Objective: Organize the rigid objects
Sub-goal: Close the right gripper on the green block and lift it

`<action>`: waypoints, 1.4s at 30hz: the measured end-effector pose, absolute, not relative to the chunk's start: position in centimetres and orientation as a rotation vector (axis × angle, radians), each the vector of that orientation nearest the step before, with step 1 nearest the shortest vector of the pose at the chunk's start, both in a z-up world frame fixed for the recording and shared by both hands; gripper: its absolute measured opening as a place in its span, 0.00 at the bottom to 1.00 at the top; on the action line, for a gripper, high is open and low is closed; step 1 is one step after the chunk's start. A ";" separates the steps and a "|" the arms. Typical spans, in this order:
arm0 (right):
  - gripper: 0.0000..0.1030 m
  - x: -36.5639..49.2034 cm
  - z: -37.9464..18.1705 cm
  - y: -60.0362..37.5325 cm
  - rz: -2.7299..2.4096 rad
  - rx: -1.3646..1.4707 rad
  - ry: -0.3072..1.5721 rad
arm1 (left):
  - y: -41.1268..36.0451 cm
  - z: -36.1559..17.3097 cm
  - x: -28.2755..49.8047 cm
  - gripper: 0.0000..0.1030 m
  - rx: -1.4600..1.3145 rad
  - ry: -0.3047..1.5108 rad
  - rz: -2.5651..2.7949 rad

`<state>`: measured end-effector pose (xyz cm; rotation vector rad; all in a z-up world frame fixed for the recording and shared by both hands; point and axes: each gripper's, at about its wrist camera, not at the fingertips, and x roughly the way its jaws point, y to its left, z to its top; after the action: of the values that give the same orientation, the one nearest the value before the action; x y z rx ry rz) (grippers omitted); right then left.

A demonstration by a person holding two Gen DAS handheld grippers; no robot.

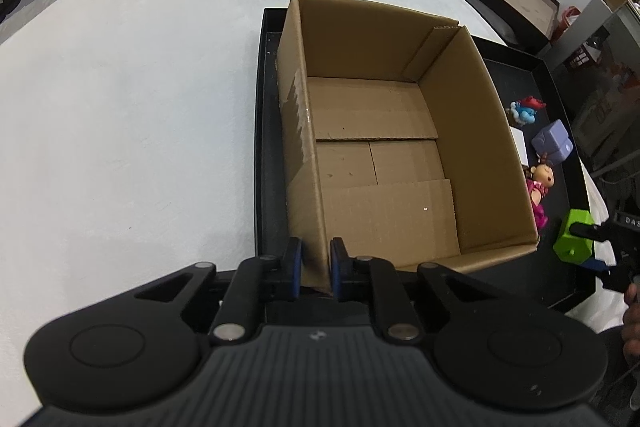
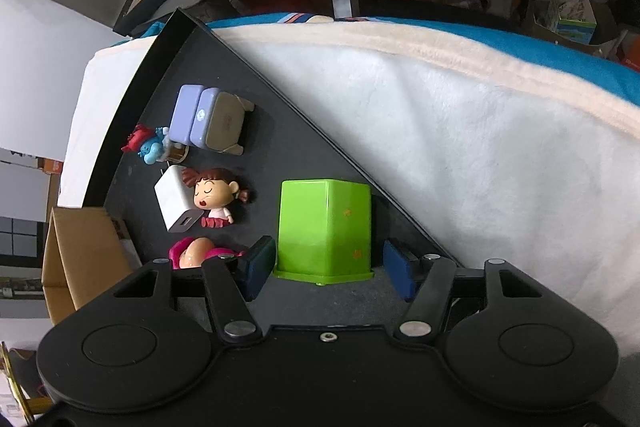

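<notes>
The left tool (image 1: 316, 263) is clenched on the near wall of an empty brown cardboard box (image 1: 400, 147). The right tool (image 2: 328, 269) straddles a glossy lime-green square container (image 2: 324, 227), pads not yet pressing, lying in a black tray (image 2: 320, 297).

You have one cardboard box (image 1: 384, 131), one green container (image 2: 325, 227), one lilac case (image 2: 196, 115), one white charger (image 2: 174, 205), three figurines: doll (image 2: 214, 193), blue figure (image 2: 150, 147), pink one (image 2: 196, 254).
</notes>
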<state>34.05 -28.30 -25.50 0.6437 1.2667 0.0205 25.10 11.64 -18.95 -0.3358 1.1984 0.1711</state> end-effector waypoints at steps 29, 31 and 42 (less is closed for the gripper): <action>0.49 32.4 -18.9 -24.9 0.081 0.426 1.151 | 12.5 -19.0 23.4 0.14 -0.376 1.130 0.135; 0.49 32.3 -18.5 -24.6 0.076 0.414 1.145 | 12.6 -19.0 23.3 0.14 -0.376 1.127 0.130; 0.49 32.2 -16.1 -21.8 0.072 0.324 1.093 | 13.1 -19.1 23.2 0.14 -0.391 1.133 0.104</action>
<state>32.16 -21.83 -16.11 0.3235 1.0929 0.0725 23.19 13.08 -19.08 -0.3909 1.1334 0.1039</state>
